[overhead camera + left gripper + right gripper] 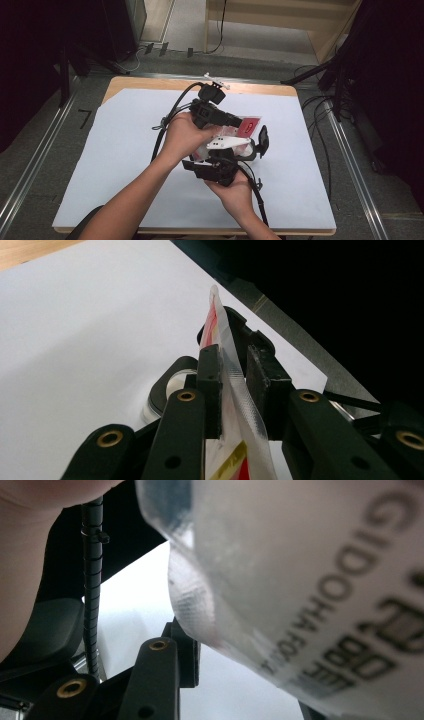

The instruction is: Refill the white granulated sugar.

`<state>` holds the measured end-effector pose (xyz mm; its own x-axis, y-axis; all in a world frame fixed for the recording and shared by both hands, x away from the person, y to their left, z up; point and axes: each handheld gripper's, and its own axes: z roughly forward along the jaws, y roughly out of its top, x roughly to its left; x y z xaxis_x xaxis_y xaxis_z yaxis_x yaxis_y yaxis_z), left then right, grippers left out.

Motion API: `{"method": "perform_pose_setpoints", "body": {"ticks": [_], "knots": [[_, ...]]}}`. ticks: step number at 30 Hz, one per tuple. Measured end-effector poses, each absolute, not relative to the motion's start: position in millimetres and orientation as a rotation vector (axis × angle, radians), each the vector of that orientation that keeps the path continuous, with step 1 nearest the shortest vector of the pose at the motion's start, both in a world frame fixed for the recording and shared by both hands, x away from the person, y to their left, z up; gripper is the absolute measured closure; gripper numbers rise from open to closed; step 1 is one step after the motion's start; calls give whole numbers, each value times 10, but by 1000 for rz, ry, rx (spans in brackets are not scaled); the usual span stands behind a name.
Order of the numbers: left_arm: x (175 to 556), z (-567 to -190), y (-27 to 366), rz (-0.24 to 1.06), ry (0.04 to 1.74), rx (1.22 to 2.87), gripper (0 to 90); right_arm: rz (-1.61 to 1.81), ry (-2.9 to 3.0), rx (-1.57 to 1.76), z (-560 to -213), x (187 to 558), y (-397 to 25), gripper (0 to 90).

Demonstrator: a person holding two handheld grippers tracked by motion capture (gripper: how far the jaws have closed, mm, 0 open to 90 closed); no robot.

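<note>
Much of the thin see-through plastic packet with red and yellow print (248, 125) is hidden in the high view, because both hands and both tools sit over it. A red corner pokes out past the left hand (184, 134). The packet is held up above the middle of the white paper sheet (125, 135) that covers the wooden table (150, 83).

In the left gripper view the left gripper (232, 385) has its two black jaws nearly closed on the packet's clear ribbed edge (240, 390). The left jaw presses on the plastic, and a thin gap shows beside the right jaw. The packet stands on its edge here, so its front cannot be read. A round shiny thing (167, 392) peeks out behind the left jaw, too hidden to name.

In the right gripper view the packet is very close and blurry, with dark letters cut off at the picture's edge. One black jaw of the right gripper (210, 645) touches the packet's underside, but the other jaw is hidden behind the plastic, so I cannot tell how far this gripper is open. A ribbed black cable (91, 580) runs down beside a blurry bit of hand (30, 555)

The paper is smooth and flat, and dark floor lies around the table
</note>
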<state>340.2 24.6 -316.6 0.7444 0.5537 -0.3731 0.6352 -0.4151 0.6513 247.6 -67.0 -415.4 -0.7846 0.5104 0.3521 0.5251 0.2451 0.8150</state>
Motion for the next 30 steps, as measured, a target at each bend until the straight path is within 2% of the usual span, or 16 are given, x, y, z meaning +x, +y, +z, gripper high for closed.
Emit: {"method": "perform_pose_setpoints", "body": {"ticks": [5, 14, 19, 30], "knots": [[3408, -3148, 243, -102, 872, 2145, 772, -1635, -2471, -1022, -4153, 2489, -667, 642], [3379, -3181, 307, -101, 879, 2092, 784, -1612, -2524, -1002, -4166, 2486, -630, 643], [3346, -3141, 299, -49, 854, 2073, 795, -1635, -2524, -1011, -4155, 2481, -623, 642], [3337, -3133, 304, -56, 861, 2083, 799, -1639, -2540, -990, -4148, 2464, -617, 643]]}}
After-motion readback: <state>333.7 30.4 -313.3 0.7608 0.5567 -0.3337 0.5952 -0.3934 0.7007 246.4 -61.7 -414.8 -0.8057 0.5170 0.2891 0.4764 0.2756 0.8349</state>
